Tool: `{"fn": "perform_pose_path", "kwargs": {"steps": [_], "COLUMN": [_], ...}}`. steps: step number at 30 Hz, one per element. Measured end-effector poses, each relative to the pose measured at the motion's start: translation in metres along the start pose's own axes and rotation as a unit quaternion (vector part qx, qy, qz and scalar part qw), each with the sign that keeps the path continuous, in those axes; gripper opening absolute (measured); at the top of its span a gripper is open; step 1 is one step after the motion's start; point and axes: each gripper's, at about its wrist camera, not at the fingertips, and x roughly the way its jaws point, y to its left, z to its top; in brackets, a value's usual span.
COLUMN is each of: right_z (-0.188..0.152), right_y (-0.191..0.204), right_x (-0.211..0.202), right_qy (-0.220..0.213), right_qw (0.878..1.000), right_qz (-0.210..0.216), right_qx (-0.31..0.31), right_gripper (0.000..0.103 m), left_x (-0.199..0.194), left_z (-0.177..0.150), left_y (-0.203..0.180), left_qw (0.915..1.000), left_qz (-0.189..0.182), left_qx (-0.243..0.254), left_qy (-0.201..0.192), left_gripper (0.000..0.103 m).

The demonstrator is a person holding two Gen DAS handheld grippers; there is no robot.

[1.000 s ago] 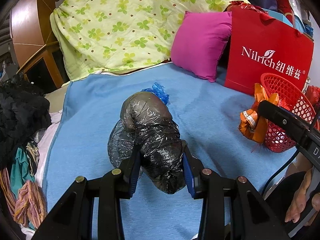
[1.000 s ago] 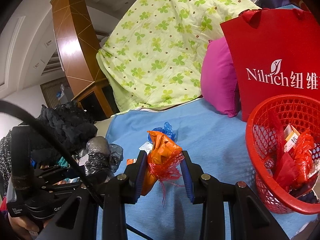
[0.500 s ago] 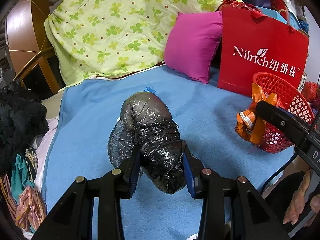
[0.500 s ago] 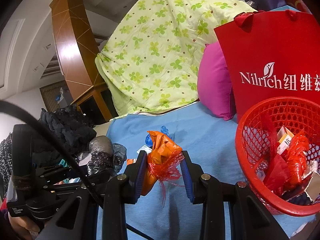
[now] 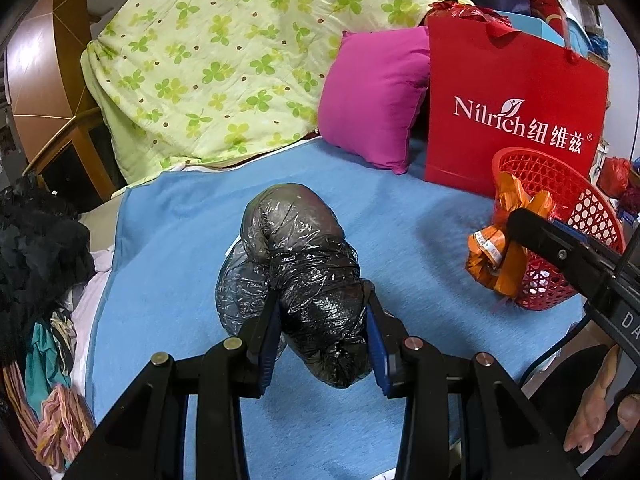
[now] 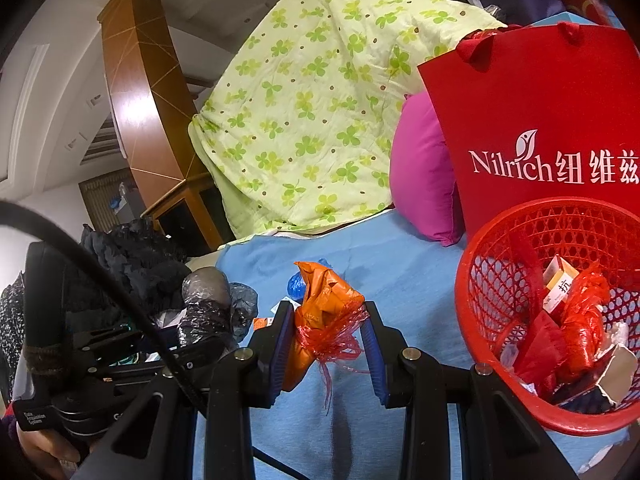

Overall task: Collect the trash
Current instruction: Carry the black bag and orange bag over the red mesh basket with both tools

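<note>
My left gripper (image 5: 322, 320) is shut on a crumpled black plastic bag (image 5: 304, 264) and holds it above the blue blanket (image 5: 180, 240). The bag also shows at the left of the right wrist view (image 6: 204, 308). My right gripper (image 6: 326, 328) is shut on an orange wrapper bundle with red plastic (image 6: 324, 312), left of the red mesh basket (image 6: 500, 408). In the left wrist view the bundle (image 5: 504, 248) hangs at the basket's near rim (image 5: 560, 224). The basket holds red wrappers and a small box (image 6: 560, 284).
A red Nilrich paper bag (image 5: 516, 92) and a magenta pillow (image 5: 372, 100) stand behind the basket. A green clover quilt (image 5: 224, 60) is piled at the back. Dark clothes (image 5: 36, 248) lie at the left. A blue scrap (image 6: 298, 282) and small litter lie on the blanket.
Both grippers have moved with their loads toward the basket, which now sits larger and closer in the right wrist view. The blue scrap is now hidden behind the black bag in the left view.
</note>
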Motion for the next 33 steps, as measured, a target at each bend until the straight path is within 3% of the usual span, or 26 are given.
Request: {"fn": "perform_pose_path", "kwargs": {"steps": [19,33], "right_z": [0.011,0.047], "right_y": [-0.012,-0.037], "right_x": [-0.031,-0.089], "right_qy": [-0.022,-0.078], "right_qw": [0.999,0.995], "right_qz": [-0.002,-0.054], "right_qx": [0.033,0.036], "right_gripper": [0.036,0.037], "left_x": [-0.014,-0.036], "left_z": [0.023,0.054], "left_y": [-0.016,-0.055], "left_qw": [0.999,0.9941], "left_qz": [-0.025,-0.064], "left_qx": [0.027,0.056], "left_qy": [-0.027,-0.066], "left_gripper": [0.041,0.041]}}
